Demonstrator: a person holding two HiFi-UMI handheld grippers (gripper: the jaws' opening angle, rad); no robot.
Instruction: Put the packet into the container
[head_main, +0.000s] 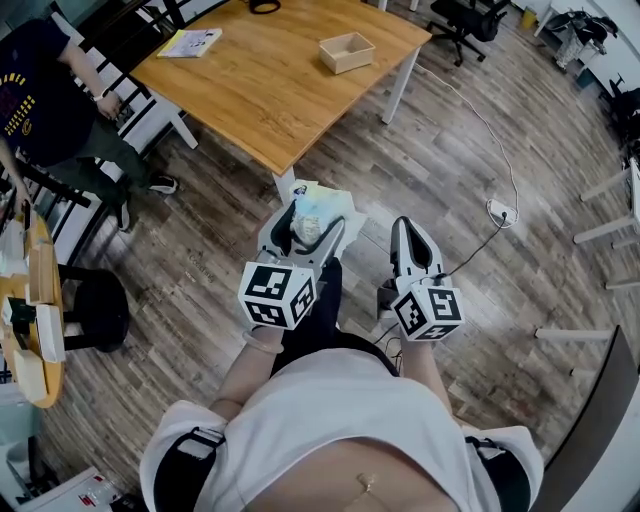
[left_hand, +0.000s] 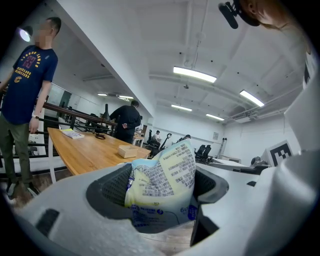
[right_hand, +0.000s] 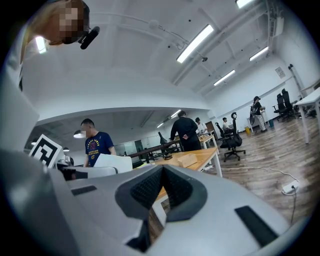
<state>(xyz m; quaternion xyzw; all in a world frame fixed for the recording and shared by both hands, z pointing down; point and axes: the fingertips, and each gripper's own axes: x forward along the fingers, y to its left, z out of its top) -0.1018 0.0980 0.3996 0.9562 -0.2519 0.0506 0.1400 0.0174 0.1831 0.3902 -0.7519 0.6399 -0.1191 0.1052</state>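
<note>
Head view: a person stands on a wood floor with a gripper in each hand. The left gripper (head_main: 308, 232) has its jaws spread wide and clamped on a pale printed packet (head_main: 322, 203). The packet juts past the jaw tips, over the floor just short of the desk's (head_main: 270, 100) near corner. The container (head_main: 347, 52), a small open box, sits by the desk's right edge towards the far corner, well apart from the packet. The right gripper (head_main: 408, 232) is alongside.

Left gripper view: the packet (left_hand: 162, 182) stands on end between the dark pads, which press on it. Its long axis is roughly upright and its top corner tips right.

Right gripper view: the right gripper's (right_hand: 161, 172) pads meet, holding nothing
</note>
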